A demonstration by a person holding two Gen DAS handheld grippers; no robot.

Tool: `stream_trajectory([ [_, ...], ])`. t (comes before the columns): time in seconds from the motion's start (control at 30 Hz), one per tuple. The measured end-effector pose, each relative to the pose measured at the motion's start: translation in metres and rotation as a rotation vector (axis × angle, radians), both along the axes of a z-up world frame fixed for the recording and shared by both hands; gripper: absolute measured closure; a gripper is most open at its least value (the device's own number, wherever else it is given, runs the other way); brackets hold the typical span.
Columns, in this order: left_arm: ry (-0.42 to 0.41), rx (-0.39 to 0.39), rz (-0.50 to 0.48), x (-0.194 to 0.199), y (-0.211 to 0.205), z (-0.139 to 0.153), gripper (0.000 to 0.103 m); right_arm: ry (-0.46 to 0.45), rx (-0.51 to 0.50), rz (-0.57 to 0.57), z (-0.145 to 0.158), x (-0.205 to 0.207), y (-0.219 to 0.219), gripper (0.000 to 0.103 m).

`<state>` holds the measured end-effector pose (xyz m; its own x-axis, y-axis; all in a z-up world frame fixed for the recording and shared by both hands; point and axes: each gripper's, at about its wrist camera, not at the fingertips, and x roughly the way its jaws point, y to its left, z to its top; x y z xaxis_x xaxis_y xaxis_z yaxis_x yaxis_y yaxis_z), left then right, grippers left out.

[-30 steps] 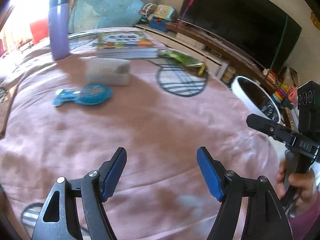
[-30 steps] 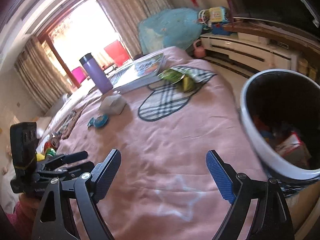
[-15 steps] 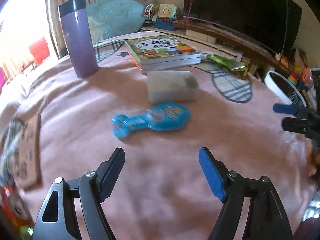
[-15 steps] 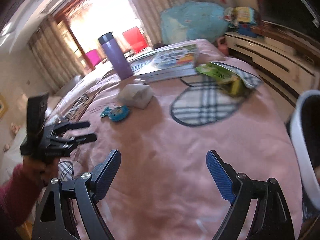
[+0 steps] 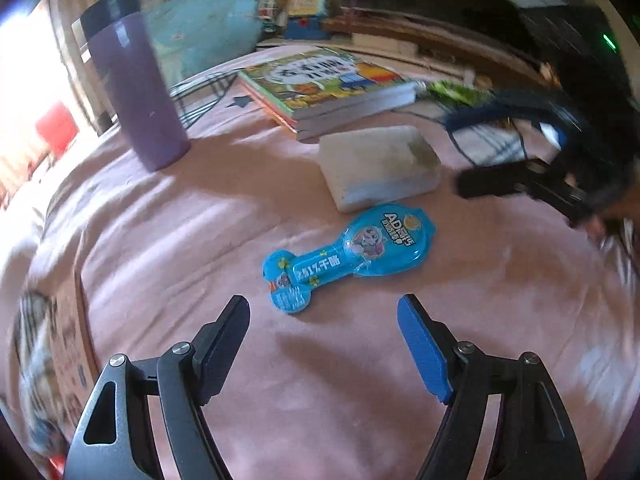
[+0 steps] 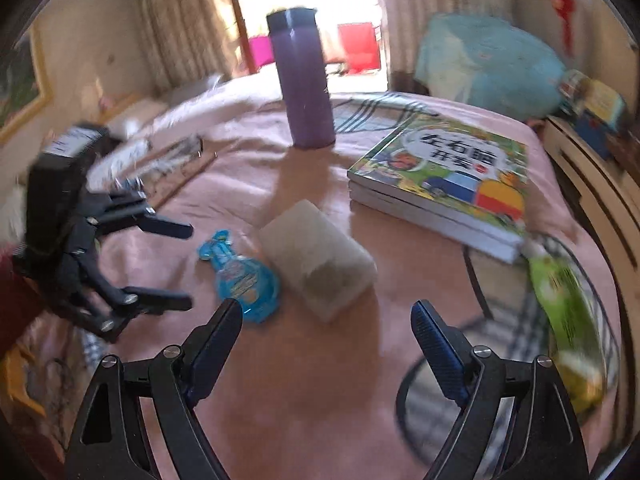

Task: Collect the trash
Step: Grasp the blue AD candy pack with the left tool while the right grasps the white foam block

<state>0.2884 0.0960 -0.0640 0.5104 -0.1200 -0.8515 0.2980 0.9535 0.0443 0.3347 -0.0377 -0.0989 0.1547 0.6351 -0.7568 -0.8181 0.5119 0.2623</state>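
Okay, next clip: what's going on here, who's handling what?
A person holds a pair of tongs in each hand over a bed with a pink cover. Nothing is held: the left tongs stand open just short of the blue toy-shaped wrapper, and the right tongs stand open in front of the whitish tissue pack. A green snack wrapper lies beside the stacked books; the purple bottle stands upright behind them.

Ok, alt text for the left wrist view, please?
The open left claw hovers empty over a pink cloth, just short of a blue wrapper. Beyond lie a white pack, books and a purple flask; the right claw enters blurred at right.
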Motion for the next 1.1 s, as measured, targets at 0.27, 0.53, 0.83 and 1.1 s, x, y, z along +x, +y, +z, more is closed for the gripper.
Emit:
stream_trajectory([
  [0.27,0.0,-0.018,-0.057,0.035,0.005,-0.004,0.027,0.11,0.03,0.062,-0.024,0.033,0.022,0.04],
  [0.53,0.014,0.039,-0.175,0.044,-0.02,-0.018,0.032,0.127,0.058,-0.062,-0.009,0.01,-0.022,0.053],
  [0.83,0.12,-0.058,-0.121,0.029,-0.036,-0.023,0.083,0.248,0.066,-0.276,0.002,-0.035,-0.11,0.053],
  [1.1,0.173,-0.215,-0.004,-0.016,-0.075,-0.018,0.074,0.244,0.032,-0.421,0.004,-0.073,-0.164,0.051],
])
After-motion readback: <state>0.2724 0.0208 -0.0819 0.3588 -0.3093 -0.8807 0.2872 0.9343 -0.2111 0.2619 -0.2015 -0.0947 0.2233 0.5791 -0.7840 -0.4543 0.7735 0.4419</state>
